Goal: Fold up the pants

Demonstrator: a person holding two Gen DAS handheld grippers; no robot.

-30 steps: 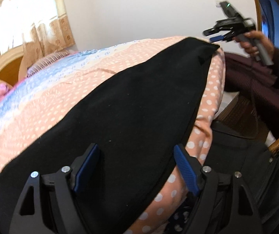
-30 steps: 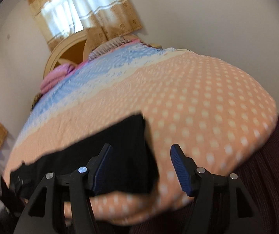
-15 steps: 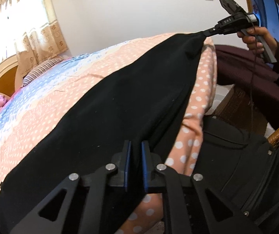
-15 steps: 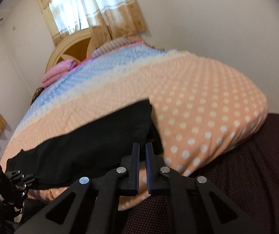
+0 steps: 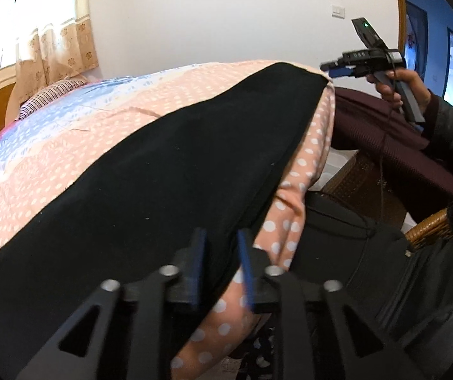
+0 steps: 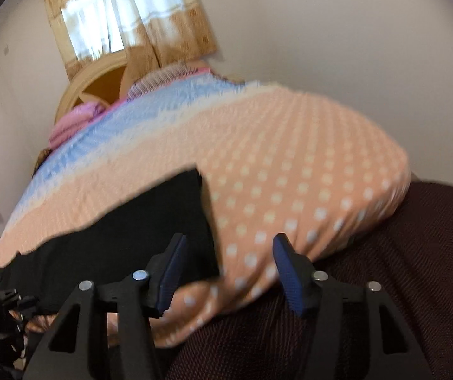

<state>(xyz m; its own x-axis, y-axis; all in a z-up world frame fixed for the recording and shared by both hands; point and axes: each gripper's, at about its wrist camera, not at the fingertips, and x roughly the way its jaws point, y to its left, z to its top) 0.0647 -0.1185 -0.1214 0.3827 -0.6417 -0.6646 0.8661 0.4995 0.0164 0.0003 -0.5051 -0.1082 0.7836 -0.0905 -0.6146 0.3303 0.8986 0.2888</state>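
Black pants (image 5: 169, 183) lie stretched flat along the near edge of the bed, over a peach polka-dot blanket (image 5: 67, 145). My left gripper (image 5: 221, 262) sits at one end of the pants, its blue pads slightly apart with the pants' edge between them, not clamped. My right gripper (image 6: 228, 269) is open and empty just off the other end of the pants (image 6: 125, 237). It also shows in the left wrist view (image 5: 329, 71), held in a hand, just off the cloth.
The blanket (image 6: 289, 164) has blue stripes farther back, with pink folded bedding (image 6: 74, 123) by the wooden headboard. A dark maroon cover (image 6: 385, 285) lies beside the bed's end. A wicker chair (image 5: 429, 228) stands to the right. Curtained window behind.
Half a second ago both grippers were shut on the pants' ends. Now the right gripper has opened and pulled off the cloth, and the left gripper's pads have parted slightly.
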